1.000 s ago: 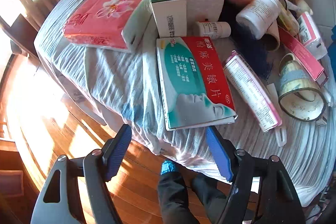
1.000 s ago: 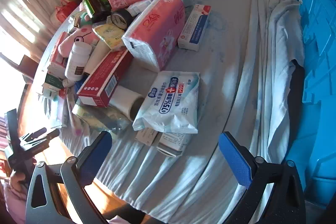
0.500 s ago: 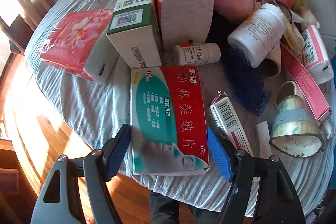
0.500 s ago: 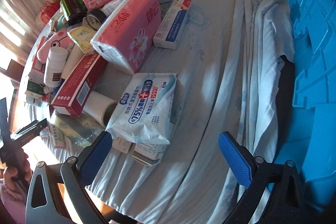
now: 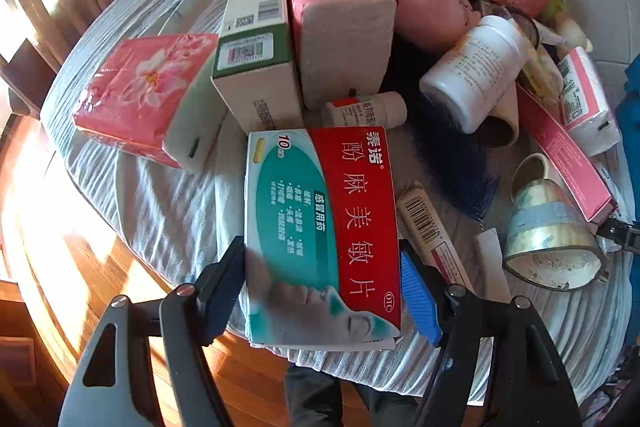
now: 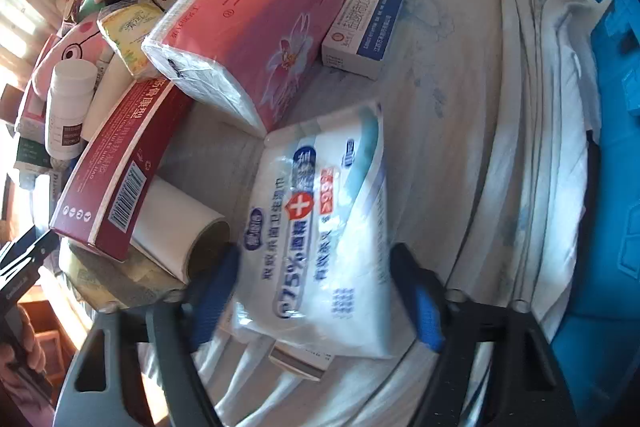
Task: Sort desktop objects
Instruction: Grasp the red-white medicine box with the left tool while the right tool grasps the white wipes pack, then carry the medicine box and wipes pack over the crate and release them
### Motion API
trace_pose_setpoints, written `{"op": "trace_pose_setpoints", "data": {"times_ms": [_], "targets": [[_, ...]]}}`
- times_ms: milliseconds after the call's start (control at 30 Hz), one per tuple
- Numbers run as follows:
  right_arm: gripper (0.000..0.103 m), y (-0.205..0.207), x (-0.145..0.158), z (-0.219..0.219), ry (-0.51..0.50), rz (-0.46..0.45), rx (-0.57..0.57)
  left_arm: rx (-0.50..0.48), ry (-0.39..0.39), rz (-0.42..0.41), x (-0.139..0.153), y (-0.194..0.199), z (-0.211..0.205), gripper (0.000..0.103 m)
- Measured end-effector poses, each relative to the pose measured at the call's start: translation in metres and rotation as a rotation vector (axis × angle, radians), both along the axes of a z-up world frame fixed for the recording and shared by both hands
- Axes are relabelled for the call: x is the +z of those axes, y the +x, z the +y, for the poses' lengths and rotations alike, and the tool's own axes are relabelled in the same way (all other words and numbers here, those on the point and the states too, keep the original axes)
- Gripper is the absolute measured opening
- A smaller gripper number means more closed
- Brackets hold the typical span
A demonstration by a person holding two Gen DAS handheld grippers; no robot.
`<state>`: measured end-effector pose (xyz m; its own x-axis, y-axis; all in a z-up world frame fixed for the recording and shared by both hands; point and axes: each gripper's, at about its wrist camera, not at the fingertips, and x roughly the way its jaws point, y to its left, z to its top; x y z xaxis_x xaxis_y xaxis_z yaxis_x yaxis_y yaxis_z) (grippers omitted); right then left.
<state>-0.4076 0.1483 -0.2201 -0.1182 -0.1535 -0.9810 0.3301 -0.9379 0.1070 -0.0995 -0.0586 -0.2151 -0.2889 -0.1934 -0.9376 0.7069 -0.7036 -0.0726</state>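
Between closing right fingers (image 6: 216, 291), wipes pack (image 6: 320, 227) lengthwise; left fingers (image 5: 420, 299) flanking medicine box (image 5: 320, 227).

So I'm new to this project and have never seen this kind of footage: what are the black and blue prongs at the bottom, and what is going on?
No robot here: a person carries a hand-held two-finger gripper in each hand, each with a fisheye camera looking along its fingers. The prongs are those fingers.

One picture is the left gripper's view. Its blue pads straddle a red and teal medicine box lying at the edge of a cloth-covered table; whether they press it yet is unclear.

The other is the right gripper's view. Its jaws are closing around a white wet-wipes pack, blurred by motion.

Around them lie pink tissue packs, a white pill bottle, a tape roll and a pink plush toy. A blue crate stands beside the table.
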Motion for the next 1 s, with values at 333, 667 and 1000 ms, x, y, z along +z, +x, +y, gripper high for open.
{"op": "trace_pose_setpoints", "data": {"times_ms": [333,667,1000], "targets": [[0.029,0.023,0.066,0.009,-0.07,0.185,-0.03,-0.087,-0.115,0.185,0.083,0.008,0.026,0.072],[0.029,0.077,0.166,0.017,-0.144,0.399,-0.062,-0.296,-0.193,0.339,0.152,-0.028,0.062,0.072],[0.029,0.127,0.246,0.042,-0.131,0.589,-0.138,-0.51,-0.193,0.473,0.197,-0.067,0.127,0.072]]}}
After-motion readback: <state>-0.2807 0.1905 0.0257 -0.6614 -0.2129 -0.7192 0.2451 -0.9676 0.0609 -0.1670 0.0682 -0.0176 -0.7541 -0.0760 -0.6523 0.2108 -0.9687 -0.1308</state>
